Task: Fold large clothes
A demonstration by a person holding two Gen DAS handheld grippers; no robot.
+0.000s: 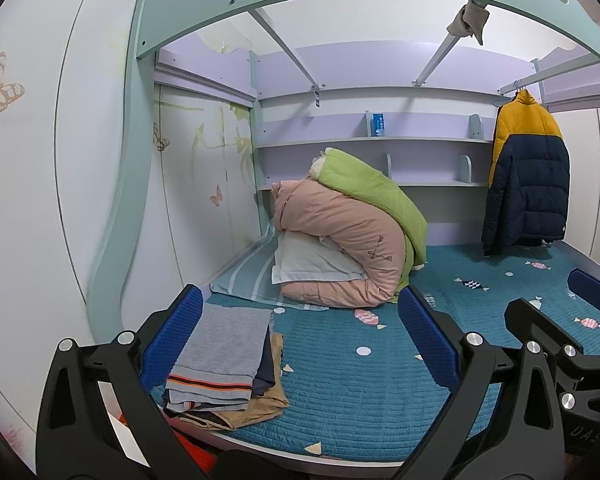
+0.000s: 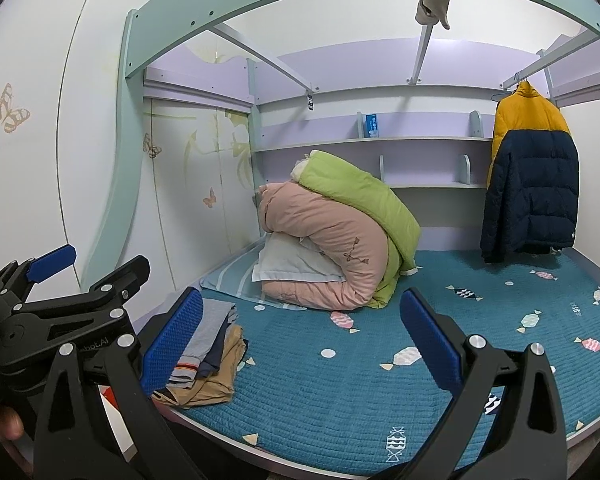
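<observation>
Bright even light, sharp, fisheye-warped edges

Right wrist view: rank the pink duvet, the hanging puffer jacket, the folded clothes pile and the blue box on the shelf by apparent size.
1. pink duvet
2. puffer jacket, farther back, so its true rank against the duvet is unsure
3. folded clothes pile, nearest the camera, so it looks bigger than it is
4. blue box

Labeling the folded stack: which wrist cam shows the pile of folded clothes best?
Left wrist. The pile of folded clothes sits close between that gripper's jaws, with the grey top layer, its striped hem and the tan layer below all visible. The right wrist view shows the pile smaller, partly hidden behind a blue pad.
</observation>
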